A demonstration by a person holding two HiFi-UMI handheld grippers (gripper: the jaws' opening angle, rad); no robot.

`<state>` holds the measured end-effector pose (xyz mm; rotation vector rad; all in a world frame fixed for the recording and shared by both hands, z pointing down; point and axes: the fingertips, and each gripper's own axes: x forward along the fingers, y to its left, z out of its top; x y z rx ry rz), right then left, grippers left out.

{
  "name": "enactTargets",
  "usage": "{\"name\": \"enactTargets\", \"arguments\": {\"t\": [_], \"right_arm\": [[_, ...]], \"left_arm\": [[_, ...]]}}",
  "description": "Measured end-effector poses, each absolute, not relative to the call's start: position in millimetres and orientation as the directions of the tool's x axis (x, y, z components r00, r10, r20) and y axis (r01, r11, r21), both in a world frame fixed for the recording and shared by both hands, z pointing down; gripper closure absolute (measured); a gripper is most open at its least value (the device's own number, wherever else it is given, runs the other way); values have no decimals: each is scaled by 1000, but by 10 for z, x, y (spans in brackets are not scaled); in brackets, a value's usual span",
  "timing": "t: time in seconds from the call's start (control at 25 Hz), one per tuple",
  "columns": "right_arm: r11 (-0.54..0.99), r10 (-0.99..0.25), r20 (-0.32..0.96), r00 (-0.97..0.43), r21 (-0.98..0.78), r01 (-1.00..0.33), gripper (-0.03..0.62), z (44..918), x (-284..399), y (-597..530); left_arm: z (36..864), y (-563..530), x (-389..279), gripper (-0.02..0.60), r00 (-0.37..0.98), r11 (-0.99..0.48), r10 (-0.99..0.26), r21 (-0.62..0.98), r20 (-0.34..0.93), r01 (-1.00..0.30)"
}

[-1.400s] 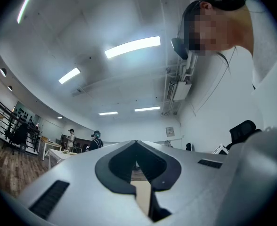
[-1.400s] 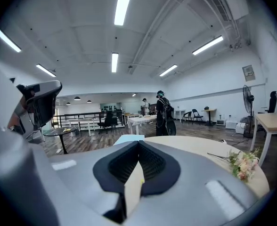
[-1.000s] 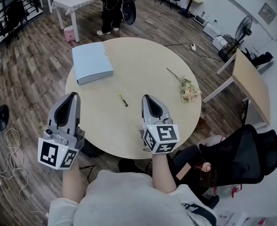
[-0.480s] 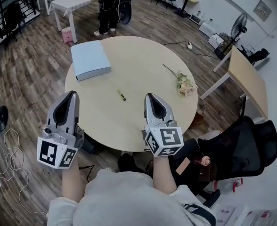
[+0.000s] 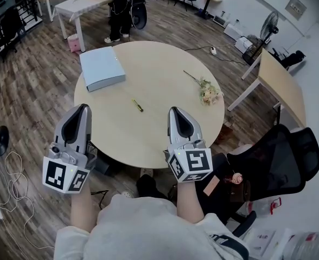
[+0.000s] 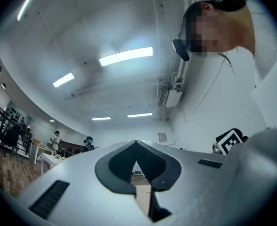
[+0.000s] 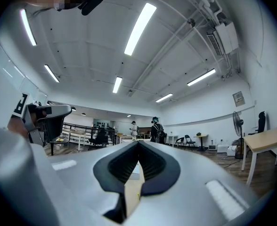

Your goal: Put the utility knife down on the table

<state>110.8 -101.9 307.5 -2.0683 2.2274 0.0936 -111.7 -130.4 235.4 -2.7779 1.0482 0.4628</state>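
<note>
Utility knife [image 5: 136, 105] lies flat on the round desk [image 5: 165, 69], near its middle, free of both claws. It sits between the blue folder [image 5: 101, 68] at far left and the flower sprig [image 5: 208, 95] at right, well apart from each.

Left claw [image 5: 83, 108]: jaws together, nothing between them. It is held over the near-left edge of the desk.
Right claw [image 5: 174, 111]: jaws together, also empty, over the near edge and right of the knife.

Judgement: the put-down looks complete, and what remains is a clean finish. Keep both claws high and on the near side so nothing nudges the knife. It already rests well in from the edge, so no repositioning is needed.

The knife is small in the head view, so I cannot tell whether the blade is retracted.
</note>
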Motion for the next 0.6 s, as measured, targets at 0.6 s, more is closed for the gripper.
{"name": "enactTargets", "arguments": {"t": [0.6], "right_arm": [[39, -989, -142, -35, -27, -999, 583, 3008, 1008, -654]], "left_arm": [[2319, -1031, -1233, 574, 722, -764, -598, -24, -349, -645]]}}
